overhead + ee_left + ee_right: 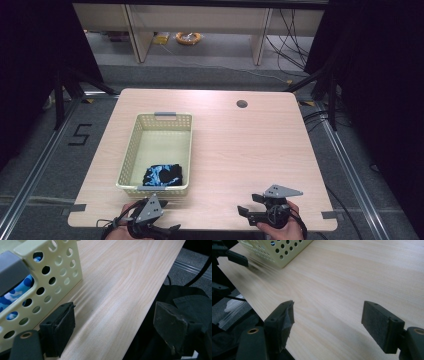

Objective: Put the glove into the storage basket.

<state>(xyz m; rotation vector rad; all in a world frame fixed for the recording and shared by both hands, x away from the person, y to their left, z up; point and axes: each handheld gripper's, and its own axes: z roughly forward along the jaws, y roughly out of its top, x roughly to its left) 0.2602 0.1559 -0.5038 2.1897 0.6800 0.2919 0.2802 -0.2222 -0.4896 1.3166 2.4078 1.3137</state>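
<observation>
Here, blue cloth in basket, beyond left tongs

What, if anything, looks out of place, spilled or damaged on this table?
Nothing stands out. The cream basket sits flat on the table with the blue-patterned dark cloth bundled in its near end. Both tools, left and right, are open with nothing between them, at the table's near edge.

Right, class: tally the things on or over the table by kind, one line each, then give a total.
Basket: 1
Blue patterned cloth, in the basket: 1
Grippers, left gripper and right gripper, both open and empty: 2
Total: 4
</observation>
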